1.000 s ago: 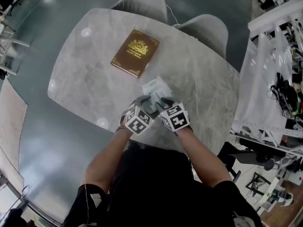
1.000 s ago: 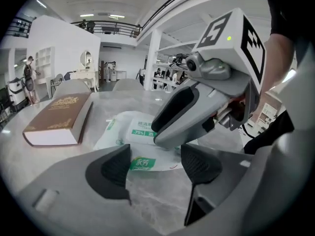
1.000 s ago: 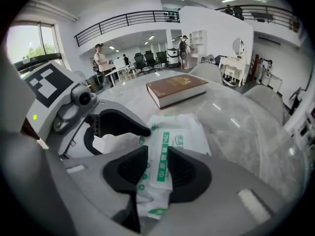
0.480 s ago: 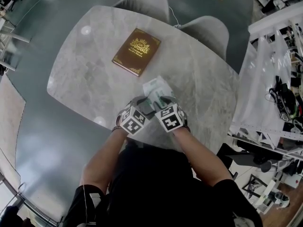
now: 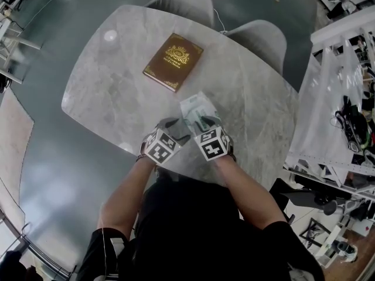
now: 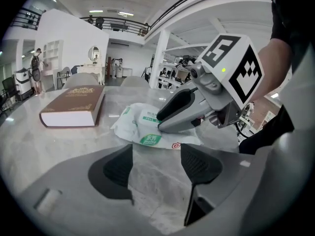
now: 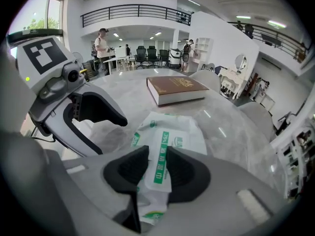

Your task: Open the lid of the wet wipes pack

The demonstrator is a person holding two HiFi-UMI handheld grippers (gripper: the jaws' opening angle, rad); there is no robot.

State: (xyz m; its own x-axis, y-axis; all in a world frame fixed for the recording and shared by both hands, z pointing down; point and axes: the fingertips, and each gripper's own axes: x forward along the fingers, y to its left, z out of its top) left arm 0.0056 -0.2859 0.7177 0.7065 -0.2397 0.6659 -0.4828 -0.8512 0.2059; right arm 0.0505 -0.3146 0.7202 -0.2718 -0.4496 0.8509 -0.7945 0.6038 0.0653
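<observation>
Your right gripper [image 7: 156, 157]: jaws, having just been closing, are pinching white green-striped lid flap [image 7: 163, 140] of white-and-green soft plastic wet wipes pack [image 5: 196, 108], which is lying on grey marble tabletop [image 5: 117, 86]. Your left gripper [image 6: 157, 163]: jaws are standing spread, empty, near pack. Lid is not looking peeled yet; peel-back is remaining.

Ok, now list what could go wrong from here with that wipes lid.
1. The left gripper is open and short of the wipes pack, holding nothing, so nothing pins the pack. Pulling may lift the whole pack off the table rather than peel the lid.
2. The right gripper has just been closing its fingers on the narrow lid flap, which sits between them. That grip looks slight and may slip.
</observation>
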